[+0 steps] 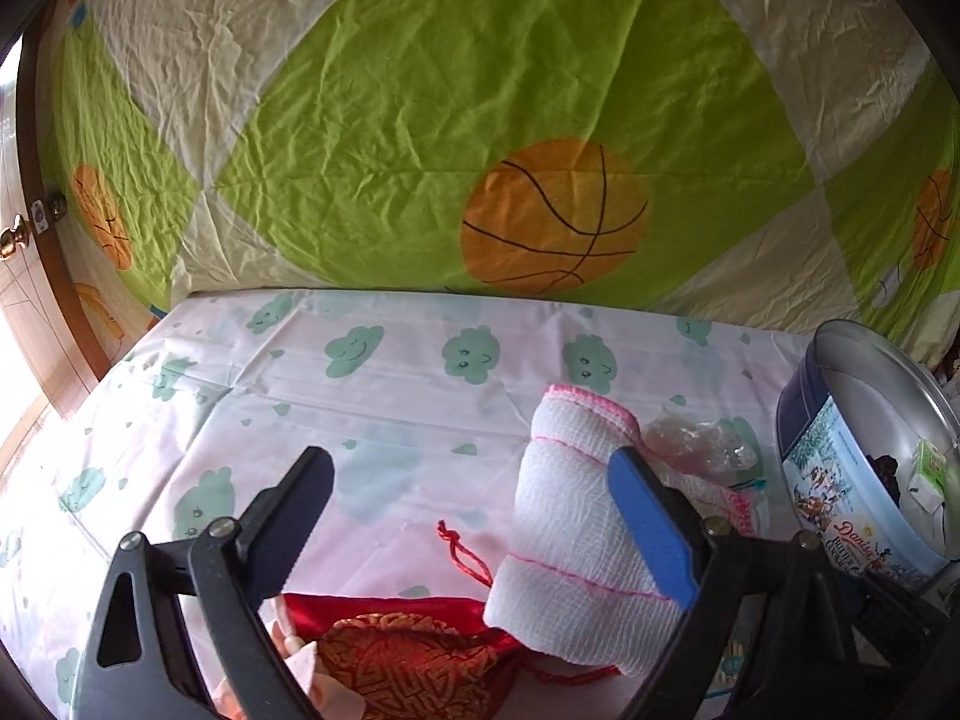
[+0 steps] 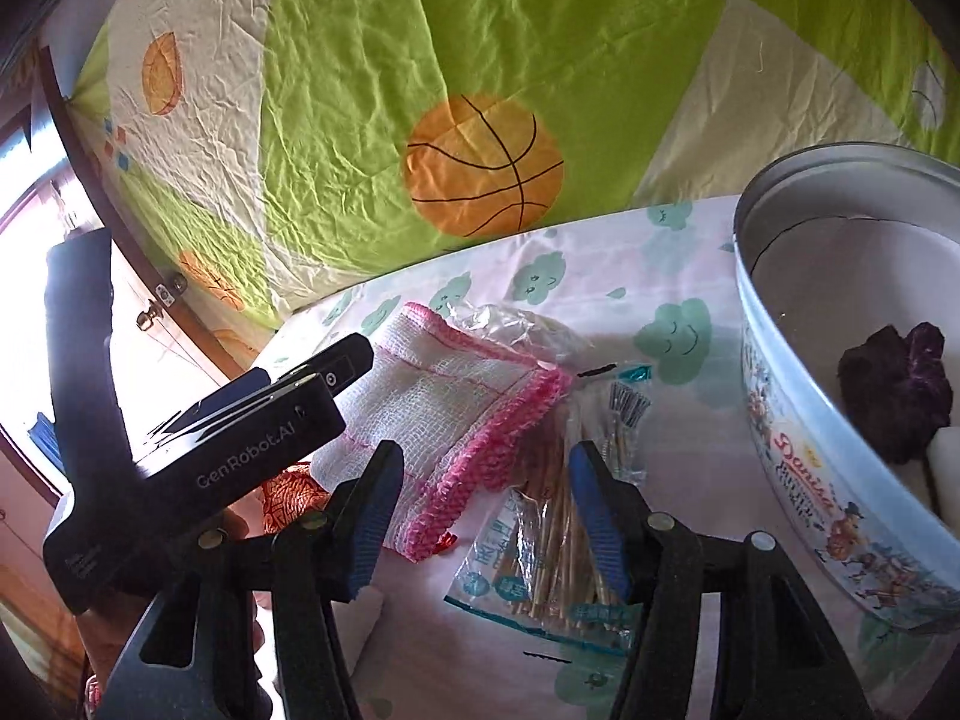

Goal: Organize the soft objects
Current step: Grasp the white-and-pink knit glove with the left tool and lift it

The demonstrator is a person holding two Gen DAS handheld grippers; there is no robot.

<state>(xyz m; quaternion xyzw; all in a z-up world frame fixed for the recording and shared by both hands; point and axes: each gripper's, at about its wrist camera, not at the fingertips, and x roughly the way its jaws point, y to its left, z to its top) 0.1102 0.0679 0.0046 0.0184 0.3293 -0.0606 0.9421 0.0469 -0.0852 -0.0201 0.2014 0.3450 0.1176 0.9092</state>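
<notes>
While the white cloth (image 1: pixel 576 516) lies lengthwise toward the bed's far edge, touching the left gripper (image 1: pixel 474 534)'s right finger (fingers apart), the right gripper (image 2: pixel 486 516) gapes nearby.

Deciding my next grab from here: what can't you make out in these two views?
- Red pouch: left wrist view, lower part cut off by the frame edge and the left hand-held gripper.
- Tin contents: right wrist view, the wall hides all but a dark lump.
- Stick packet: print too blurred to read; top lies under the white cloth.
</notes>
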